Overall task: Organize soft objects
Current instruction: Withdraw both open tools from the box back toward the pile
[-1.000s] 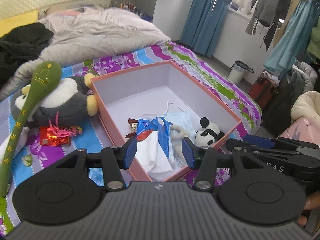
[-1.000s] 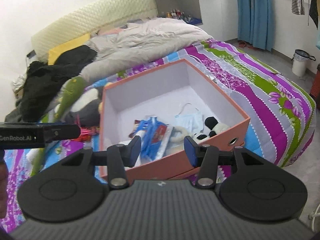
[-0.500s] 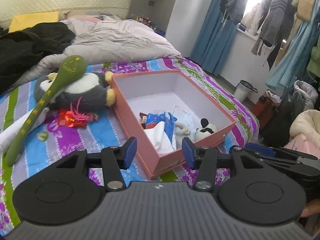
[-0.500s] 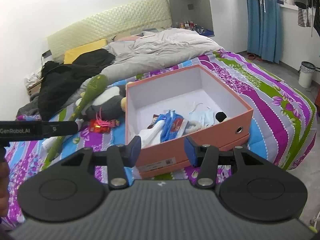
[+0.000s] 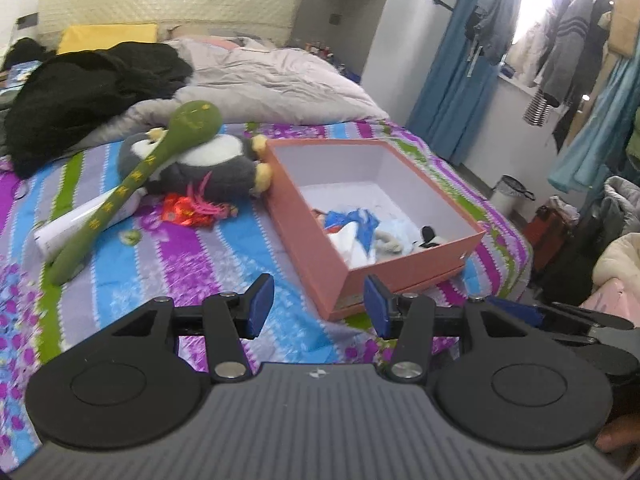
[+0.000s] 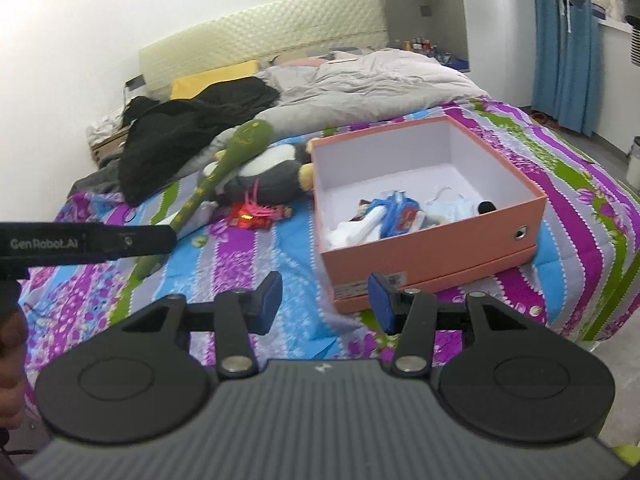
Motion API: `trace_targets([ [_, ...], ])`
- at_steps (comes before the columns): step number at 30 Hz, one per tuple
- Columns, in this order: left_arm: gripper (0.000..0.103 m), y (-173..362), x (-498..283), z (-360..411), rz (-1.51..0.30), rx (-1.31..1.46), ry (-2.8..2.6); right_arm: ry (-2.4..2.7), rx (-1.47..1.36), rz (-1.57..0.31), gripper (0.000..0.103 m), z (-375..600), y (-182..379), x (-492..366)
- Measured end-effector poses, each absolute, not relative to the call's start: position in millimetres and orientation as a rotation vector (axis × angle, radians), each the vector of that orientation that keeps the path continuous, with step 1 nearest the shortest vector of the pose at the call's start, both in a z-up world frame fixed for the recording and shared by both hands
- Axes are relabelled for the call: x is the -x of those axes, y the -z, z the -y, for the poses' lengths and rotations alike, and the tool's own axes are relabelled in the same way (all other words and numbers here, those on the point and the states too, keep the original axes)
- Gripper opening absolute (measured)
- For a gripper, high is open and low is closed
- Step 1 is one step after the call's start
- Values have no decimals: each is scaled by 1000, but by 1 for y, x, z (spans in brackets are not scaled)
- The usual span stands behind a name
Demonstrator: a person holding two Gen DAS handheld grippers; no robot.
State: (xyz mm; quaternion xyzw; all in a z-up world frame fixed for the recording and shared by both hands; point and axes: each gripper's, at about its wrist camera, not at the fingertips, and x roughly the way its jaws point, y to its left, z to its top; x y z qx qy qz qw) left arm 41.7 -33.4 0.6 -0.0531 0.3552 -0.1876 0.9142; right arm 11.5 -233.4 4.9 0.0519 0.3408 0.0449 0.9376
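Bed (image 5: 224, 264) spread with a striped, flowered cover. Toward its foot edge, an open pink box (image 5: 304, 220); beside it, a grey plush penguin (image 5: 216, 168), green plush spoon (image 5: 132, 176), red wrapper (image 5: 184, 210). Near the headboard: grey quilt (image 5: 272, 88), black clothes (image 5: 88, 88).

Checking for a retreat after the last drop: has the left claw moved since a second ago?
Yes. The left claw has backed away from the pink box: its open fingers were over the box contents, now short of its near corner.

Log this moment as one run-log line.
left gripper: open, empty | right gripper: open, empty | pink box: on bed, partly filled | penguin plush, green plush: outside box
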Motion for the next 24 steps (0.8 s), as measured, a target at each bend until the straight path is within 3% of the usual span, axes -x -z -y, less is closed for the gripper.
trace_targets([
  [10,56,14,-14,-4,-759,178,296,-159,-85,-746,50,210,10,-1],
  [24,56,41,-75,-29,-821,199,225,-180,-76,-804,50,182,29,-57],
])
